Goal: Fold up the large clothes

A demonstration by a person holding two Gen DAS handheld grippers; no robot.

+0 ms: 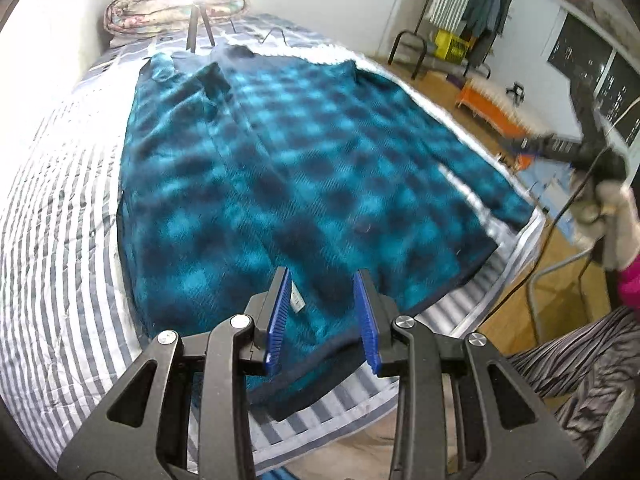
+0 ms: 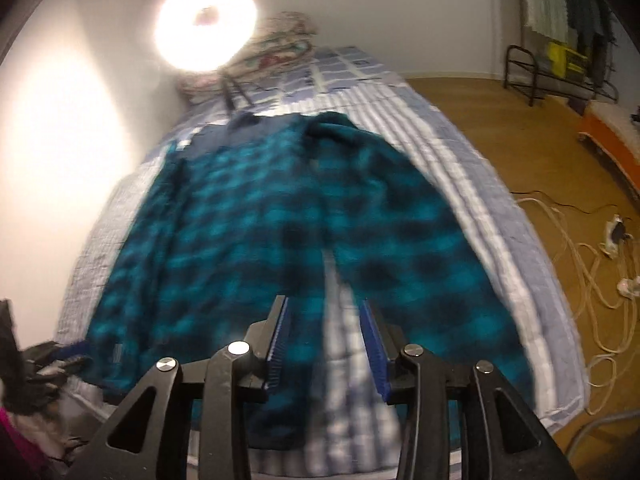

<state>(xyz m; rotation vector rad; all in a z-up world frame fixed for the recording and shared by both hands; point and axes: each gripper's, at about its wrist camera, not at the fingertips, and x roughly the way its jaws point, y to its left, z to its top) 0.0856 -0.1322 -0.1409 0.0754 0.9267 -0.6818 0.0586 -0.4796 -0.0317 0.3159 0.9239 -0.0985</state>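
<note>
The left gripper (image 1: 322,312) is seen with its blue ribbed pads (image 1: 279,316) spread apart above the near hem of a teal and black checked garment (image 1: 304,152); the hem edge passes between the jaws, but no pinch by the pads is visible and nothing is held. A small white label (image 1: 297,300) is noted on the fabric just beside the left pad. The right gripper (image 2: 325,340) is likewise seen with its jaws parted and empty, above the near edge of the garment (image 2: 224,216), where a gap in the cloth exposes the bedding. The garment is laid out flat, lengthwise, on a bed covered by a grey and white striped quilt (image 1: 52,248), its collar end at the far side and one sleeve folded in over the body. The right-hand tool is also caught, blurred, at the right margin of the left wrist view, held by a gloved hand (image 1: 612,216) with a pink cuff. A patterned folded blanket (image 1: 168,4) lies at the head of the bed beside a bright lamp (image 2: 206,24). Beyond the bed, wooden flooring (image 2: 500,128), loose white cables (image 2: 588,264), an orange box (image 1: 484,108) and a rack of hanging clothes (image 1: 484,4) are recorded
</note>
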